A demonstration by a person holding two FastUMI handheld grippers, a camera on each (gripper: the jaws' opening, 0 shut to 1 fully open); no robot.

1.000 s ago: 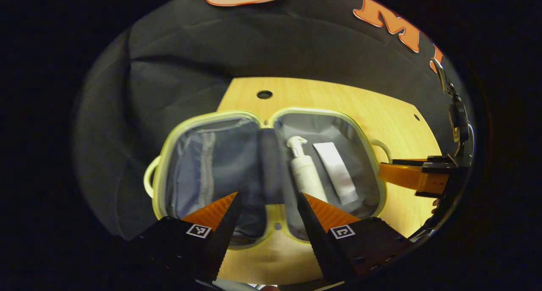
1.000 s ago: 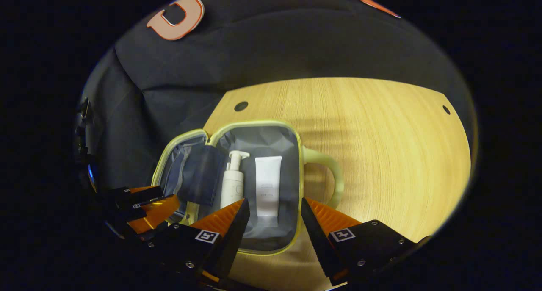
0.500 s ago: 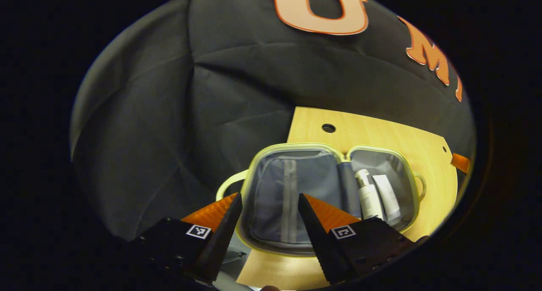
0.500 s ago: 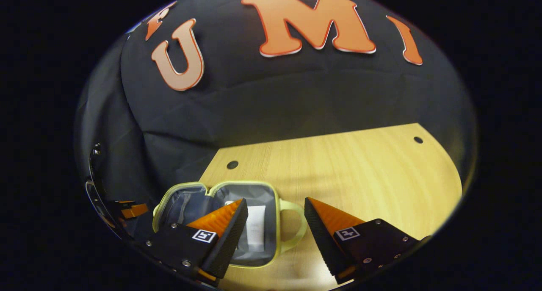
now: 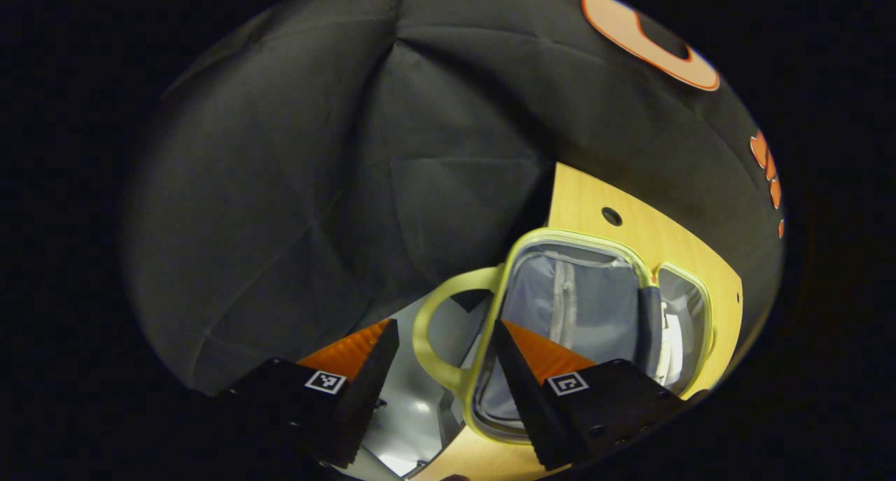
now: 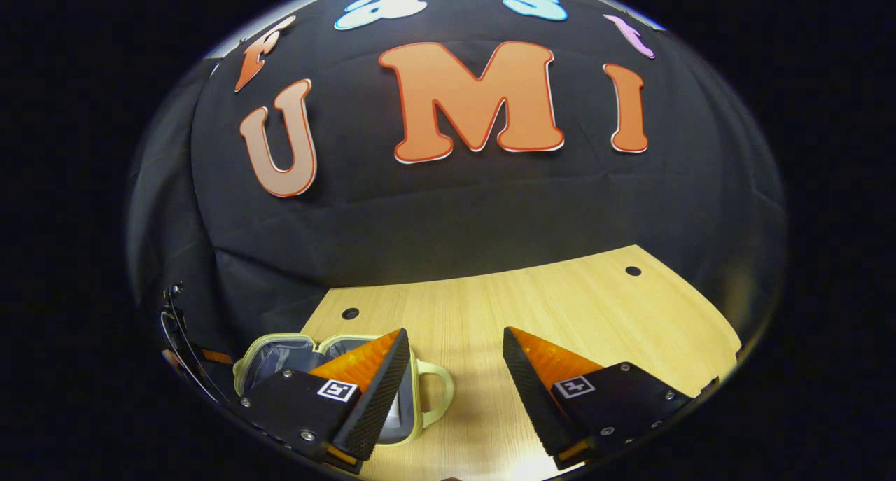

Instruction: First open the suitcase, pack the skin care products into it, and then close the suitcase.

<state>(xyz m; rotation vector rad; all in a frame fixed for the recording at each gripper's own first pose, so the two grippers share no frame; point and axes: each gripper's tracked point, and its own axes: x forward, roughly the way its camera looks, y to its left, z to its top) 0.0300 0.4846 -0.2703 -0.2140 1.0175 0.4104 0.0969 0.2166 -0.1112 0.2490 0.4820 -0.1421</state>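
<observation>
Suitcase (image 5: pixel 581 306) lies open flat on the wooden counter (image 6: pixel 560 313), its two pale-green-rimmed halves side by side, and the skin care products (image 5: pixel 673 348) rest in the farther half, where a sliver of white shows past the dark centre divider. What has changed over the last second is the position of both claws. The left claw (image 5: pixel 441 355), which a second ago looked straight down over the middle of the open case, has swung out to the case's left end — its spread fingers now bracket the looped handle (image 5: pixel 437 341) of the empty half, one orange finger outside the loop and the other over the grey lining (image 5: pixel 560 306), with nothing pinched between them. The right claw (image 6: pixel 455 369) has drawn back and tilted up: in the right gripper view the case has shrunk to the lower left corner, half hidden behind the claw's own left finger, and bare counter lies ahead of it. Its fingers too stand wide apart and empty. Taken together, the shift suggests packing is finished and closing is the step in hand — the left claw appears to be lining up on the handle or rim of the empty half so as to fold it over onto the loaded one. That fold would need the rim lifted cleanly past the divider; a loose hold on the thin handle could let the lid drop back open.
</observation>
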